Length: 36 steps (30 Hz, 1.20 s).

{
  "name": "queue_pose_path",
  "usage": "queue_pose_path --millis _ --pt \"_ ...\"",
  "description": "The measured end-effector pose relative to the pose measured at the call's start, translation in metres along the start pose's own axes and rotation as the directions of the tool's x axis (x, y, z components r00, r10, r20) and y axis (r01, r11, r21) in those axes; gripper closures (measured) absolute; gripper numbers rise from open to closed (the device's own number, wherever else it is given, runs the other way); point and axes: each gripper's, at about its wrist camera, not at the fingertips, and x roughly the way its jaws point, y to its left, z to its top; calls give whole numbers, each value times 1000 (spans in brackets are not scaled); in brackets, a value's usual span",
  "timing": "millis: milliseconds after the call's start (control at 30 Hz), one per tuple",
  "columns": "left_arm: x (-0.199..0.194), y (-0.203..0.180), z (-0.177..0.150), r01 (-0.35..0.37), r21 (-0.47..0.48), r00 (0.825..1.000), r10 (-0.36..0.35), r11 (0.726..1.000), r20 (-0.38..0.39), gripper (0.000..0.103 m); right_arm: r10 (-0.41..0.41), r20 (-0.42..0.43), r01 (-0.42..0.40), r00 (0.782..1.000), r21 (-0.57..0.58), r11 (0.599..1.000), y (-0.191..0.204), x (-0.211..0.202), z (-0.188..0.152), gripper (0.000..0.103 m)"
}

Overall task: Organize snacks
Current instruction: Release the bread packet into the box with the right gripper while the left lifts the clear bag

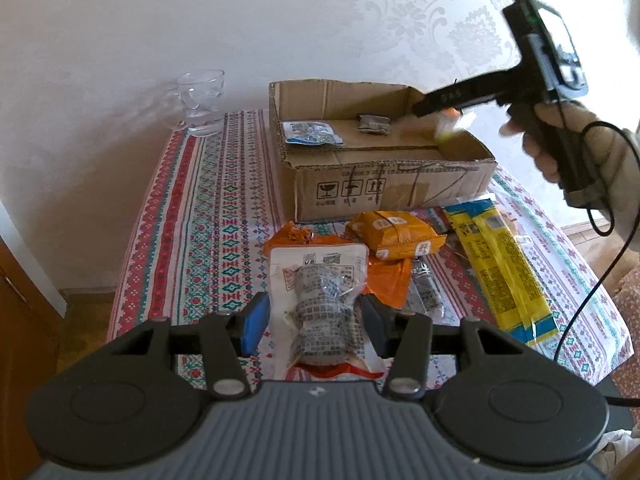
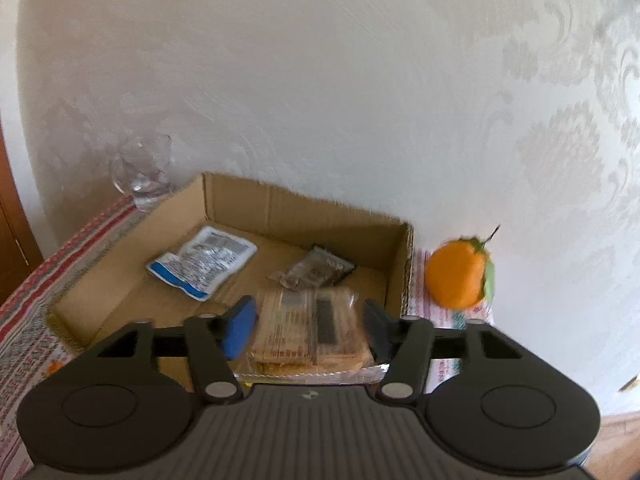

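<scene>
My left gripper [image 1: 316,316] is shut on a clear and white snack packet [image 1: 320,280] with grey print, low over the patterned tablecloth [image 1: 208,216]. A hand [image 1: 560,148] holds my right gripper [image 1: 430,106] above the right end of the open cardboard box [image 1: 380,176]. In the right wrist view that gripper [image 2: 308,320] stands open, a tan biscuit packet [image 2: 308,332] loose between its fingers over the box floor. From the left wrist view the same packet [image 1: 448,126] shows as a blur just under the fingers. A blue-white packet [image 2: 204,262] and a small grey packet [image 2: 316,270] lie in the box.
In front of the box lie orange packets [image 1: 394,236], a long yellow packet [image 1: 500,264] and a dark packet [image 1: 426,288]. A glass cup [image 1: 200,104] stands left of the box by the wall. An orange fruit [image 2: 460,274] sits right of the box. The table edge runs close on the right.
</scene>
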Motion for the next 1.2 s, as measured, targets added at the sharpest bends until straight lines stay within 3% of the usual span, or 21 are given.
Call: queue_pose_path --millis 267,533,800,1000,1200 --pt "6 -2 8 12 3 1000 -12 1000 -18 53 75 -28 -75 997 33 997 3 -18 -24 0" --pt "9 -6 31 22 1 1000 -22 1000 2 53 97 -61 -96 993 21 995 20 -47 -39 0" --pt "21 -17 78 25 13 998 -26 1000 51 53 88 -54 -82 995 94 992 23 -70 -63 0" --pt "55 -24 121 16 6 997 -16 1000 76 53 86 -36 -81 996 117 990 23 -87 -74 0" --pt "91 -25 155 -36 -23 994 38 999 107 52 82 -18 -80 996 115 990 20 -99 -76 0"
